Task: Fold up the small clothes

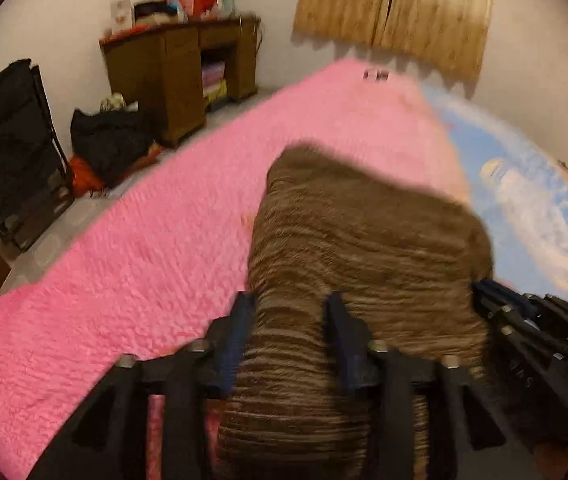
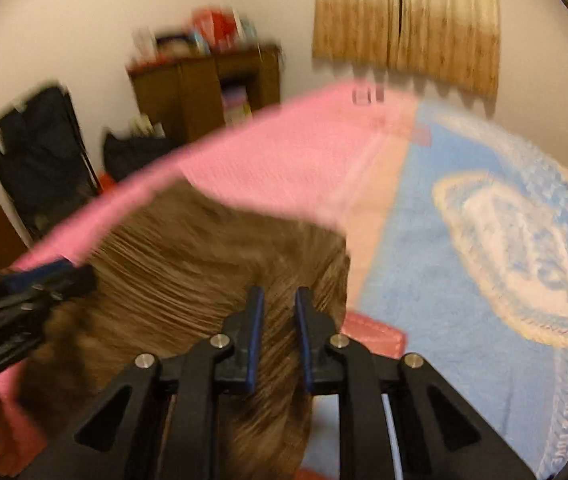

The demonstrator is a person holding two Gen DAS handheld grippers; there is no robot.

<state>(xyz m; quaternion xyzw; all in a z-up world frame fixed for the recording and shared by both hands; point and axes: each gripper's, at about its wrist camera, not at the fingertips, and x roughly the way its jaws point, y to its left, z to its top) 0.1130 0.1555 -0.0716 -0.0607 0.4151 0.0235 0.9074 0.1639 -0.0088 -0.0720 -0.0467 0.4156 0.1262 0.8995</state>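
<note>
A brown striped garment [image 1: 364, 248] hangs over the pink fuzzy blanket [image 1: 143, 248] on the bed. My left gripper [image 1: 290, 312] is shut on its near edge, with cloth bunched between the fingers. My right gripper [image 2: 279, 308] is shut on the same garment [image 2: 187, 280] at its right edge, with cloth filling the narrow gap. The right gripper also shows at the right of the left wrist view [image 1: 524, 320], and the left gripper at the left of the right wrist view [image 2: 31, 284]. Both views are motion-blurred.
A blue and white patterned blanket [image 2: 484, 260] covers the bed's right side. A wooden desk [image 1: 179, 72] with clutter, a black bag [image 1: 111, 140] and a black folding frame [image 1: 7, 148] stand by the left wall. Tan curtains [image 1: 396, 8] hang behind. A small dark object [image 1: 376, 75] lies at the bed's far end.
</note>
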